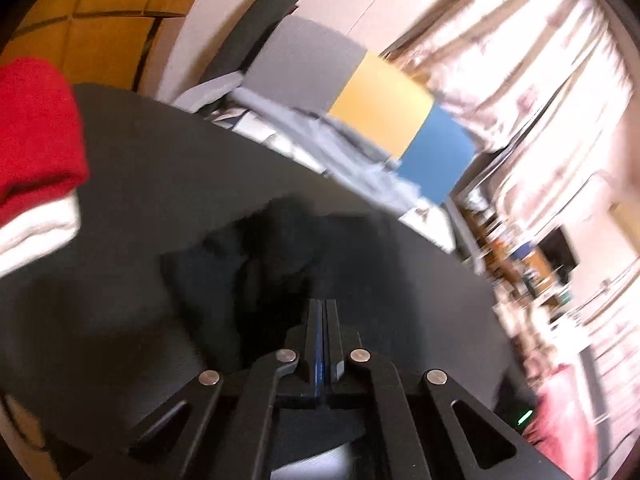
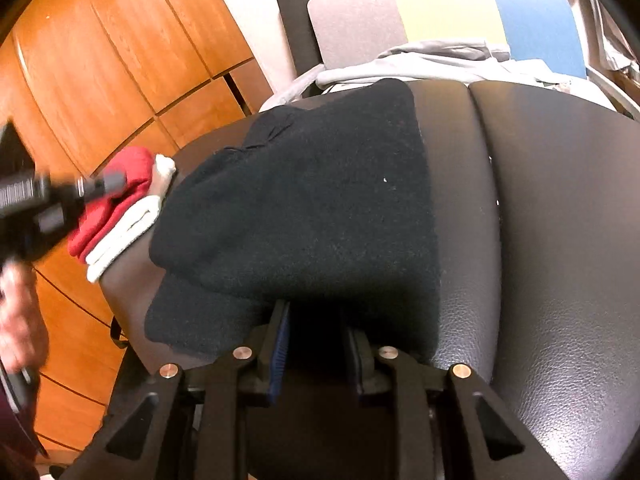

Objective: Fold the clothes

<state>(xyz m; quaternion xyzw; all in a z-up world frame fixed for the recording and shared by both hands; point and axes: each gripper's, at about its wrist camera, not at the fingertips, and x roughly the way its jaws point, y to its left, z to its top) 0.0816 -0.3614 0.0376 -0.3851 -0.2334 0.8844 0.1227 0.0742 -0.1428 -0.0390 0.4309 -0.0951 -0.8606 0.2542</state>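
Observation:
A folded black knit garment (image 2: 304, 208) lies on a black leather seat (image 2: 552, 240). Its near edge drapes over the tips of my right gripper (image 2: 318, 314), whose fingers stand apart and open with the cloth's edge between them. To the garment's left sits a folded red piece (image 2: 120, 196) on a white one (image 2: 120, 240). My left gripper (image 2: 114, 181) shows there blurred, above the red piece. In the left wrist view my left gripper (image 1: 323, 304) is shut, pads together, pointing at the bunched black garment (image 1: 272, 248); the red and white stack (image 1: 36, 140) is at far left.
A wooden cabinet (image 2: 100, 60) stands on the left. Behind the seat are a grey, yellow and blue panel (image 2: 440, 12) and a heap of grey clothes (image 2: 420, 64). A hand (image 2: 20, 320) holds the left tool. Curtains (image 1: 520, 60) and a pink item (image 1: 568, 420) are to the right.

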